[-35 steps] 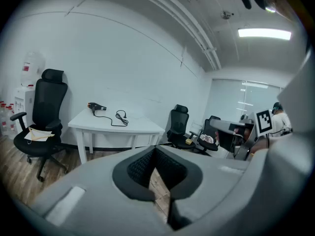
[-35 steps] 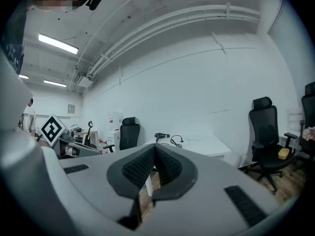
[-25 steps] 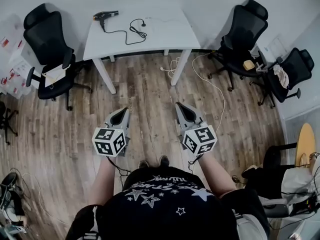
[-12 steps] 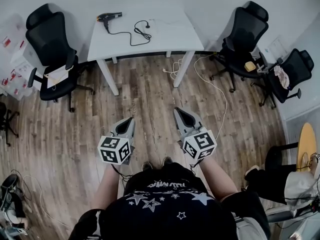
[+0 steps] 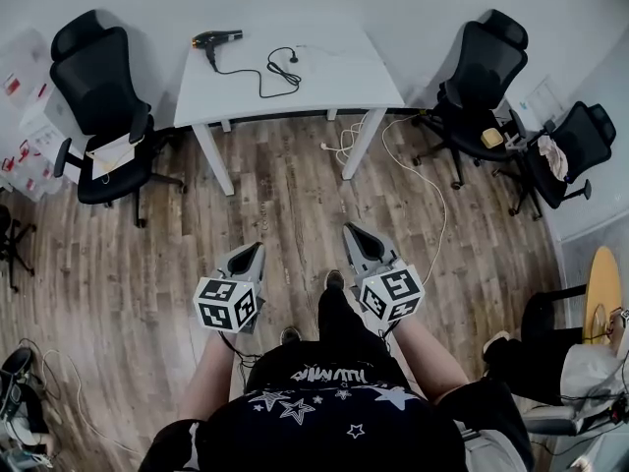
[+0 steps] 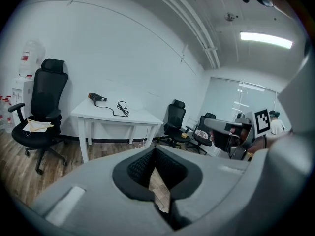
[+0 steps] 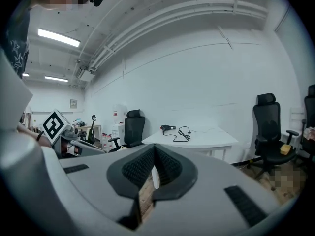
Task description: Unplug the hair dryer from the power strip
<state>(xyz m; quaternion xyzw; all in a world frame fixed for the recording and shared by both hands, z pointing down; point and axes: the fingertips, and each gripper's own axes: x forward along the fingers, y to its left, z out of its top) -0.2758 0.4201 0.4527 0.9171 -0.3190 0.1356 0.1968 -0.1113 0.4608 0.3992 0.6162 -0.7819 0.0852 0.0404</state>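
Note:
The black hair dryer (image 5: 216, 38) lies at the far left of the white table (image 5: 334, 82). Its black cord (image 5: 278, 73) is coiled on the tabletop, and the plug (image 5: 294, 58) lies loose beside the coil. No power strip shows on the table. Both grippers hang over the wood floor, well short of the table. My left gripper (image 5: 257, 249) is shut with nothing in it, and so is my right gripper (image 5: 349, 230). In the left gripper view the dryer (image 6: 97, 98) is far ahead, past the gripper (image 6: 155, 150). In the right gripper view the dryer (image 7: 168, 128) sits beyond the gripper (image 7: 155, 150).
Black office chairs stand left of the table (image 5: 98, 96), right of it (image 5: 486, 62) and further right (image 5: 575, 141). White cables (image 5: 346, 138) lie on the floor by the table's right leg, one trailing toward me (image 5: 432, 205). My foot (image 5: 334, 281) is between the grippers.
The table and dryer have come nearer in the head view. Both grippers have dropped lower in that view, still shut. One foot has stepped forward.

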